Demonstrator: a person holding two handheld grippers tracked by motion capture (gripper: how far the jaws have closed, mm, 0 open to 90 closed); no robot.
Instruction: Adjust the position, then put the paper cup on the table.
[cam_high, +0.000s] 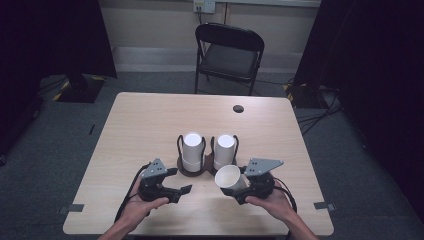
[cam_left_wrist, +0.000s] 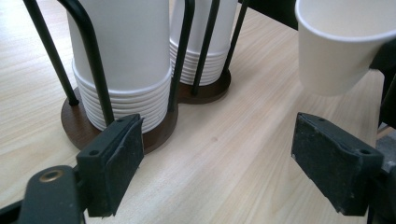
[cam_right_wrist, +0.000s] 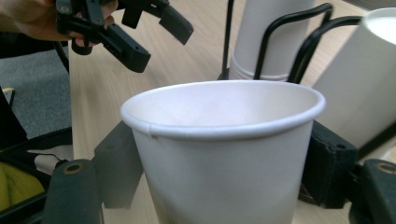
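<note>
1. So: one paper cup (cam_high: 229, 178) pulled free of the cup holder (cam_high: 194, 169), now clamped in right gripper (cam_high: 240, 186), mouth tipped toward the camera, held off the table (cam_high: 150, 120) just in front of the right stack (cam_high: 224, 151).
2. Left gripper (cam_high: 182, 192) released, jaws spread wide, nothing between them; parked near the holder's left side, w/ left stack (cam_high: 192, 152) just ahead.
3. Progress, as a judgement: separating/removing step looks done; putting the cup down somewhere is left. No obvious target spot visible.
4. Right gripper view: cup (cam_right_wrist: 224, 154) squeezed between both pads, rim slightly oval from the pinch; inside looks empty; left gripper (cam_right_wrist: 154, 37) seen farther off, agape.
5. Left gripper view: nested rims at base of left stack (cam_left_wrist: 123, 70) & right stack (cam_left_wrist: 205, 46) countable-ish, dark round bases, black wire uprights; held cup (cam_left_wrist: 336, 46) hanging at upper right.
6. High view adds layout: both stacks side by side mid-table, folding chair (cam_high: 227, 55) beyond the far edge, both hands near the front edge.
</note>
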